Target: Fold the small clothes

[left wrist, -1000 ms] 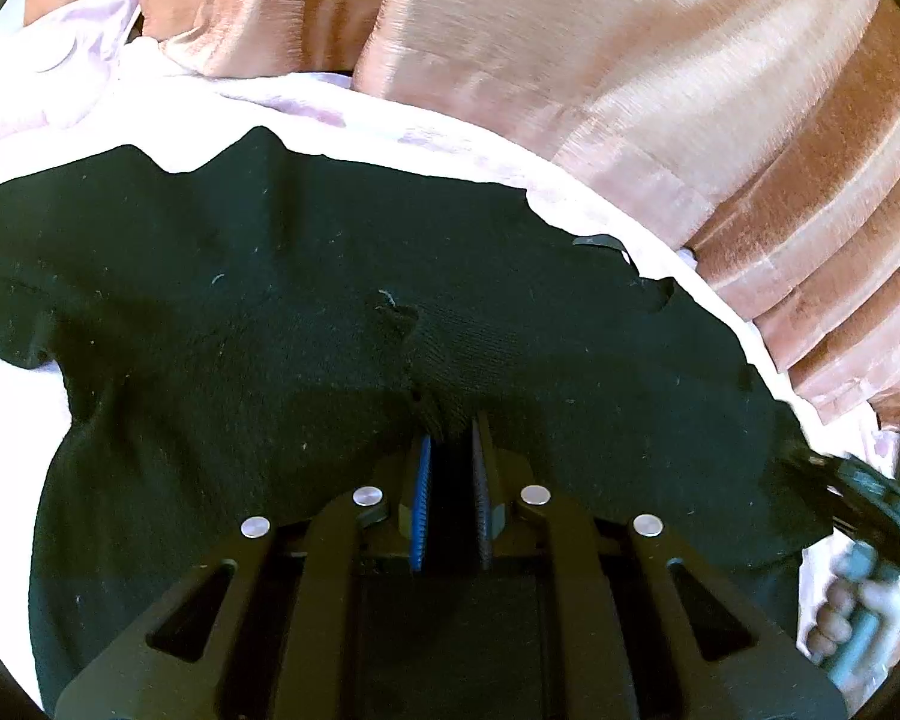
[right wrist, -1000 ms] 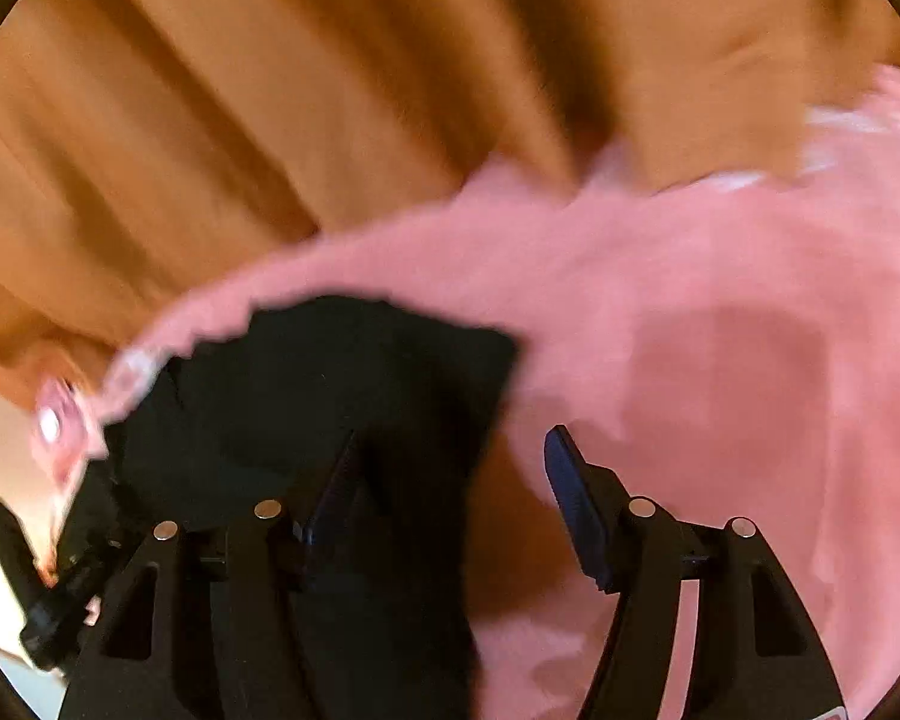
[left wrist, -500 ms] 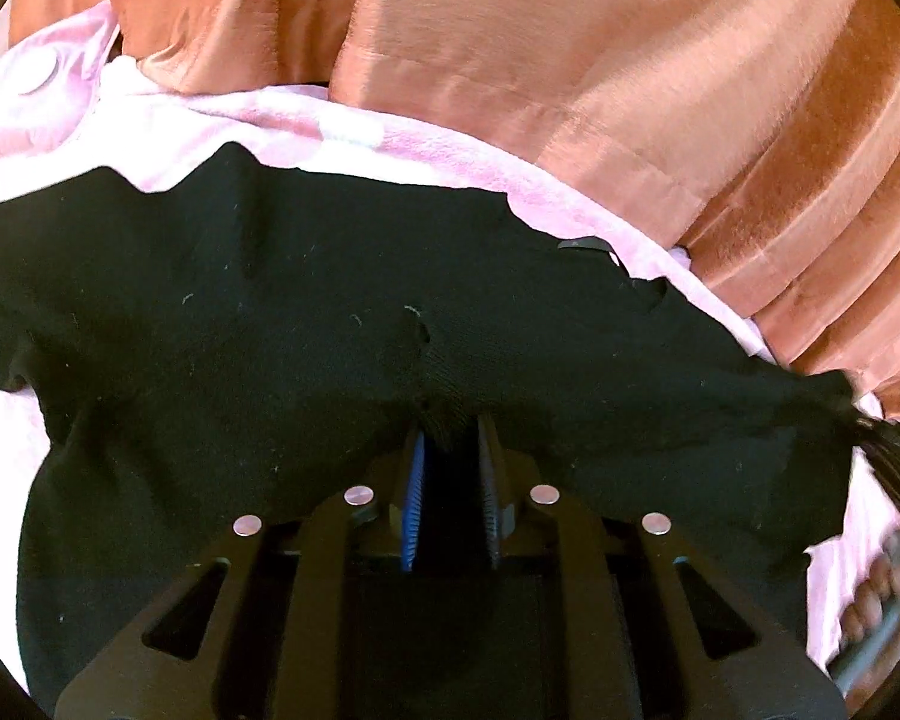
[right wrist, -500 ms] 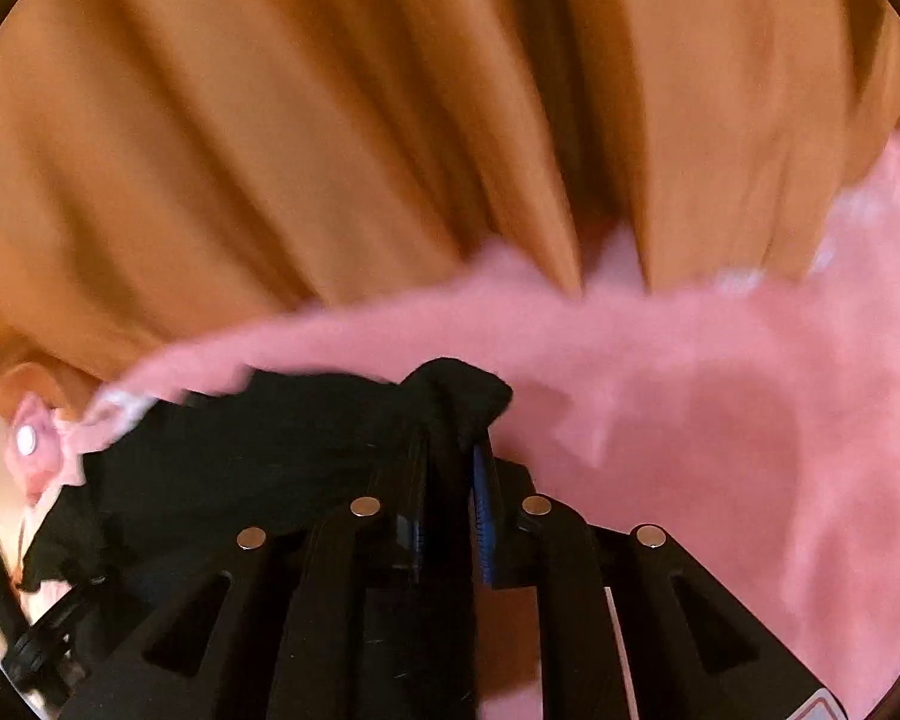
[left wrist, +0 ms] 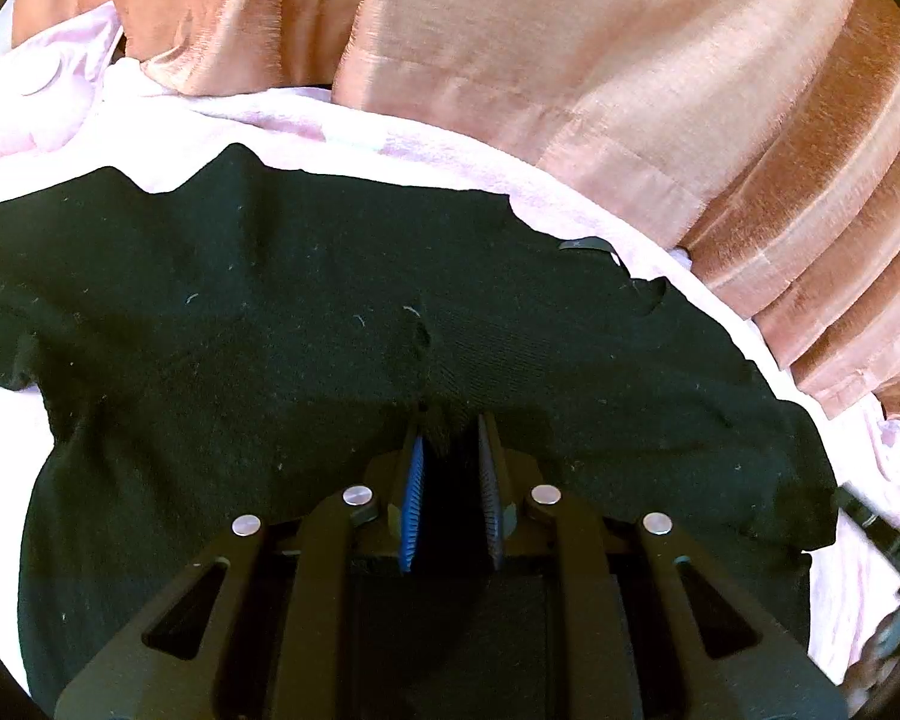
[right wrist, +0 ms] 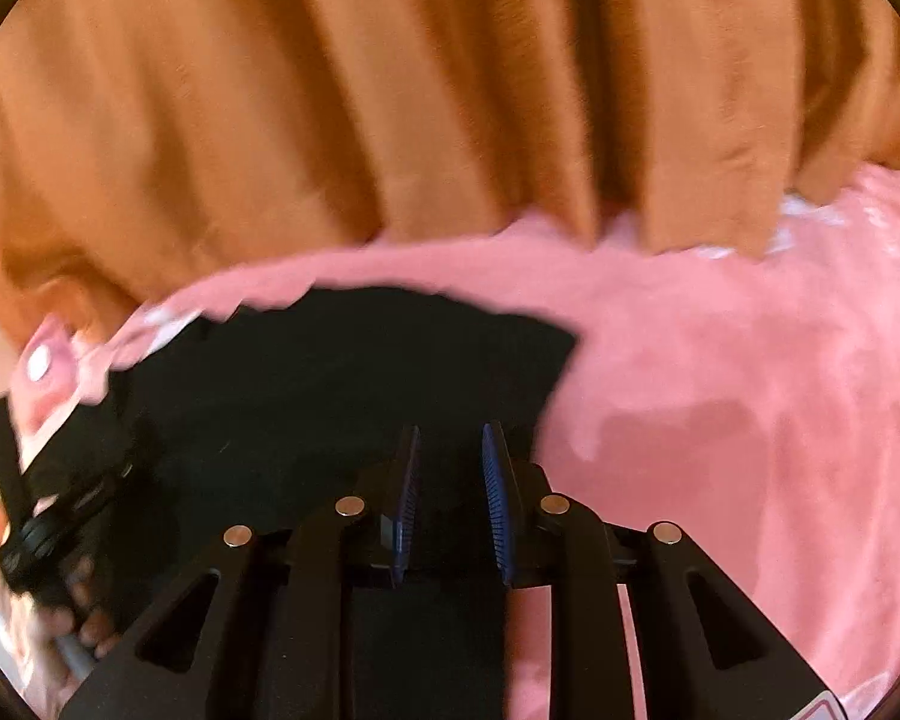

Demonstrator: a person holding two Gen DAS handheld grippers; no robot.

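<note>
A small black knit garment (left wrist: 306, 324) lies spread on a pink blanket (left wrist: 462, 162). My left gripper (left wrist: 450, 426) is shut on a bunched pinch of the black garment at its near edge. In the right wrist view, which is blurred, the same garment (right wrist: 342, 372) lies at the left with one corner pointing right. My right gripper (right wrist: 450, 438) is nearly shut with black cloth between its fingers, holding the garment's near edge. The left tool and the hand on it show at the far left (right wrist: 48, 516).
An orange-brown pleated curtain (left wrist: 630, 72) hangs behind the far edge of the blanket and also fills the top of the right wrist view (right wrist: 390, 90). Bare pink blanket (right wrist: 750, 390) extends to the right of the garment.
My right gripper was open one second ago and has closed on the garment's right edge, then pulled it so the cloth lies wider. My left gripper has kept its hold and barely moved.
</note>
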